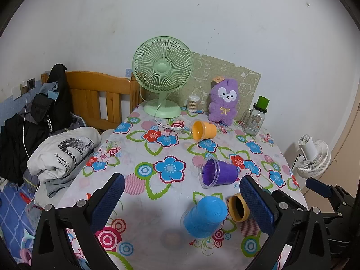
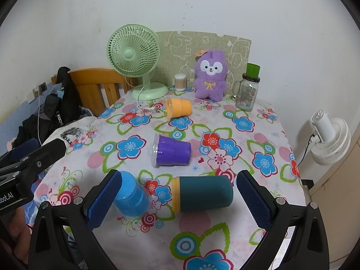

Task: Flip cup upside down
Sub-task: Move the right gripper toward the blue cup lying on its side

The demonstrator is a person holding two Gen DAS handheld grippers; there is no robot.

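Cups lay scattered over the flowered tablecloth (image 2: 265, 139), four in all, and neither tool had hold of any. The right gripper (image 2: 177, 199) hung over the near part of the table with its jaws spread wide, blue pads facing each other. Between those pads lay the teal cup (image 2: 203, 193) on its side, its yellow-rimmed mouth pointing left, apart from both pads. The blue cup (image 2: 131, 196) stood mouth-down just beside the right gripper's left pad; whether it touched the pad could not be told.

The left gripper (image 1: 183, 201) was likewise wide open and held nothing. In its view the blue cup (image 1: 203, 217) sat between the pads, nearer the right one, and the teal cup (image 1: 238, 207) showed mouth-on, partly hidden behind that right pad.

Farther out, the purple cup (image 2: 172, 150) lay on its side near the middle of the table, clear rim to the left. Beyond it the orange cup (image 2: 178, 107) also lay on its side, mouth left, near the green fan (image 2: 135, 56) and its white cable. Along the wall stood a jar of cotton swabs (image 2: 180, 82), a purple plush toy (image 2: 210, 76) and a glass jar (image 2: 247, 94) with a green cap. Off the table's left edge were folded clothes (image 1: 60, 155) and a wooden headboard (image 1: 99, 96); a white fan (image 2: 330, 140) stood to the right.
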